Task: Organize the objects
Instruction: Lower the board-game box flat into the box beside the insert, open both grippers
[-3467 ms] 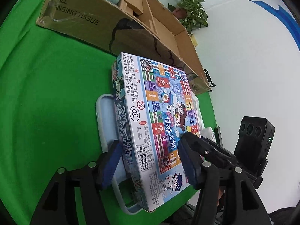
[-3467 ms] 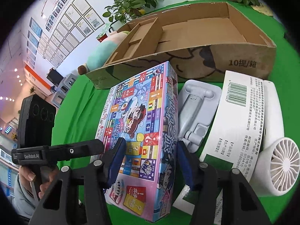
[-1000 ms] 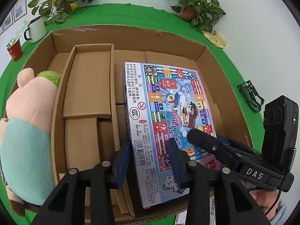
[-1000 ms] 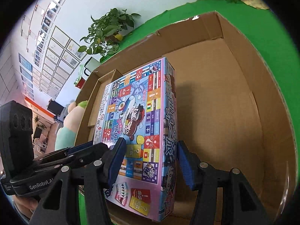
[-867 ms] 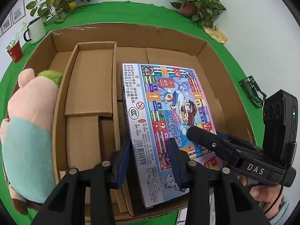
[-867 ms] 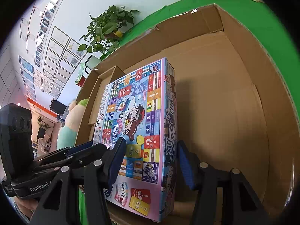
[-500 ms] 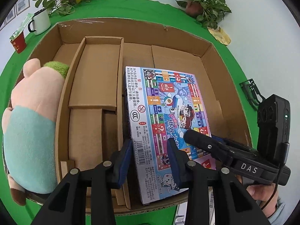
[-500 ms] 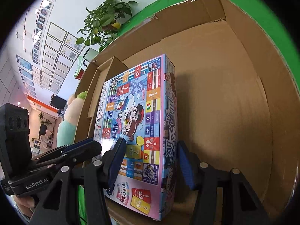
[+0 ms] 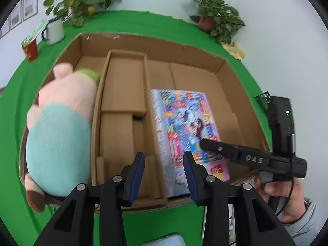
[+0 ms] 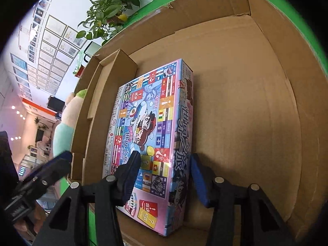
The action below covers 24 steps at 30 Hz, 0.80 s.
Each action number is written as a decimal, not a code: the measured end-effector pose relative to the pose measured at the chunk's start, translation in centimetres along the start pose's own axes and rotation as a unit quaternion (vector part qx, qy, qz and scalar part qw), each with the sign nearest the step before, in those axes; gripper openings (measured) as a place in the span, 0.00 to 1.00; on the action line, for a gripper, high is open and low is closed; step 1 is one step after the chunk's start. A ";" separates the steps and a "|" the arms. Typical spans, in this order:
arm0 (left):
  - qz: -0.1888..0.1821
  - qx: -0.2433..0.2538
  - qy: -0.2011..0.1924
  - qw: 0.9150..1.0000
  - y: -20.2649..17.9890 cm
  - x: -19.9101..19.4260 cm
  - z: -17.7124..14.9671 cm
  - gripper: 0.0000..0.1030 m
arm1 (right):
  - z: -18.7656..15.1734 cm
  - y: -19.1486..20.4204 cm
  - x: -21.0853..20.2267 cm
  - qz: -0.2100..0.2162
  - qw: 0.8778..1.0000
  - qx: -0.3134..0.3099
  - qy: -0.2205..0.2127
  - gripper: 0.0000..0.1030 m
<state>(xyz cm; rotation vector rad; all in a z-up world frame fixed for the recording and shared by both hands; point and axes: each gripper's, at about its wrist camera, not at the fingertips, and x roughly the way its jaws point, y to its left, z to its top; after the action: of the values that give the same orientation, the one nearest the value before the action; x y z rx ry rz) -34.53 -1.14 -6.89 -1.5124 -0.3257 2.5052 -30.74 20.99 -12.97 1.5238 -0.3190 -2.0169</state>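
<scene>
A colourful board-game box (image 9: 184,131) lies flat on the floor of the big cardboard box (image 9: 155,45), right of the inner cardboard divider (image 9: 123,82). It also shows in the right wrist view (image 10: 151,127). My left gripper (image 9: 164,172) is open and empty, above the near wall, left of the game box. My right gripper (image 10: 164,170) is open, its jaws astride the game box's near right edge; whether the pads touch it I cannot tell. It shows from the side in the left wrist view (image 9: 207,143).
A pink and teal plush toy (image 9: 59,123) lies in the box's left compartment. A white mug (image 9: 54,31), a red cup (image 9: 30,50) and potted plants (image 9: 215,16) stand on the green table behind. The box's right part (image 10: 246,102) is bare cardboard.
The game box went from lifted over the cardboard box to lying on its floor. My left gripper let go and pulled back to the left. My right gripper stays astride the game box.
</scene>
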 end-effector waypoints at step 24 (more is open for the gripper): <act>0.160 0.090 -0.289 0.940 -5.1 -14.3 -11.4 0.99 | -11.0 9.2 -10.5 -0.274 0.918 -0.215 -0.187 0.99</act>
<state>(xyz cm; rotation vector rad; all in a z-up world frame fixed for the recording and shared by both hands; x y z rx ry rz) -17.57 0.75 1.46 -0.7829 0.0855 3.1010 -15.78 21.39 -3.40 1.0097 0.4435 -2.5914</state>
